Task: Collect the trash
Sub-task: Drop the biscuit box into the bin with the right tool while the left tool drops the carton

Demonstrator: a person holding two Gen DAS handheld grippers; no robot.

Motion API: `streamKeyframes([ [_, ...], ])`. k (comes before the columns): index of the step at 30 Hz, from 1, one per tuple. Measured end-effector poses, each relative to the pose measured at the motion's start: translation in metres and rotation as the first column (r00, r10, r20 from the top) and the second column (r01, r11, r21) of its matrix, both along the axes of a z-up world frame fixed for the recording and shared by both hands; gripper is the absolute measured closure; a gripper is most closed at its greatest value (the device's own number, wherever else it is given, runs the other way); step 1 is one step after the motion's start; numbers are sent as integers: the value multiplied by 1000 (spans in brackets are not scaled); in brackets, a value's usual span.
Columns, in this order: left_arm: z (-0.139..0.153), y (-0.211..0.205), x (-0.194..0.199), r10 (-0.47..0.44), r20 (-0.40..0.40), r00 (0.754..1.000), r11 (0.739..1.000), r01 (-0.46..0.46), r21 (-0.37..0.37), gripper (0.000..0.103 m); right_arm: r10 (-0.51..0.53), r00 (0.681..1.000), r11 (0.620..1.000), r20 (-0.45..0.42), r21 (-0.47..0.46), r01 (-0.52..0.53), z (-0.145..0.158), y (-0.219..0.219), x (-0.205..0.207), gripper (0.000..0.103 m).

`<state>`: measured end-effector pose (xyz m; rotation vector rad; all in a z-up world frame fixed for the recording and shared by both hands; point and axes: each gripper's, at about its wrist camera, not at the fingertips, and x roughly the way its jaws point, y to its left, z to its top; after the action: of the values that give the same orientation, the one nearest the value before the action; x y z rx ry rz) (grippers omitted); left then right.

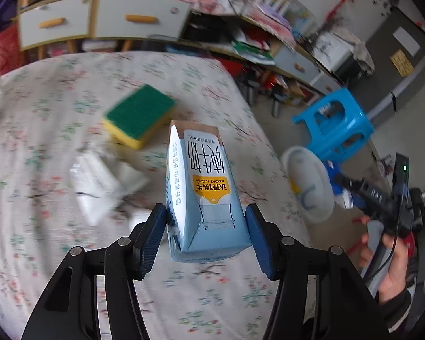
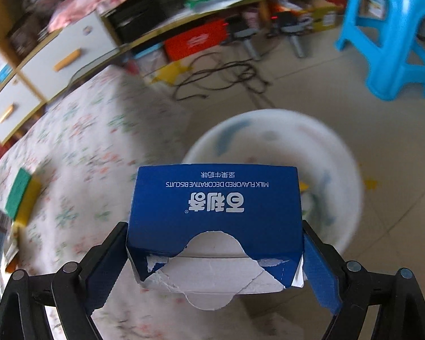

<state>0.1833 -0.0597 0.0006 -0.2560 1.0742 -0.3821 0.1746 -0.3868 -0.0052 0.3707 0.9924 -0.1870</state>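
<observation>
My left gripper is shut on a light-blue milk carton, held above the table with the flowered cloth. In the left wrist view the other gripper tool shows at the right edge in a person's hand, next to a white basin. My right gripper is shut on a torn-open dark-blue biscuit box, held past the table's edge. The white basin stands on the floor just beyond and below the box.
A green and yellow sponge and clear plastic wrappers lie on the table. The sponge also shows in the right wrist view. A blue plastic stool stands on the floor, with black cables and low cabinets behind.
</observation>
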Motion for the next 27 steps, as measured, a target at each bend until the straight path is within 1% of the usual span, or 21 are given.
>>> streamKeyframes([
  [1,-1,-8,2,-16,-3,1000,1000,16,-4,43,-10,1000,999,13,34,10,-1,-10,-1,6],
  [2,-2,-17,2,-30,0,1000,1000,30,-1,47,-18,1000,997,20,78,16,-2,-19,-1,5],
  [3,-3,-25,3,-44,4,999,999,44,3,49,-26,999,995,22,102,23,-4,-23,-1,4],
  [4,-4,-36,3,-59,8,998,998,59,8,49,-45,999,991,22,130,42,-5,-30,-2,2],
  [6,-5,-52,2,-88,14,996,996,87,14,49,-64,998,987,13,145,61,-6,-38,-5,2],
  [9,-9,-76,0,-137,20,990,990,136,49,49,-77,997,990,2,118,76,-3,-46,-12,2],
  [11,-12,-87,-1,-155,24,988,985,153,77,50,-83,997,992,-5,92,83,-1,-51,-16,2],
  [12,-14,-90,0,-157,23,987,985,155,80,50,-83,997,993,-8,78,84,0,-54,-21,2],
  [14,-16,-95,1,-155,23,988,986,153,70,50,-81,997,995,-12,65,82,1,-60,-27,2],
  [19,-14,-122,4,-191,36,981,981,189,50,50,-90,996,995,-12,42,90,2,-76,-41,2],
  [24,-12,-163,6,-234,53,971,972,232,36,50,-123,992,990,-6,71,124,2,-93,-53,2],
  [27,-9,-185,6,-258,85,962,966,257,16,50,-138,990,987,-1,77,138,3,-98,-56,2],
])
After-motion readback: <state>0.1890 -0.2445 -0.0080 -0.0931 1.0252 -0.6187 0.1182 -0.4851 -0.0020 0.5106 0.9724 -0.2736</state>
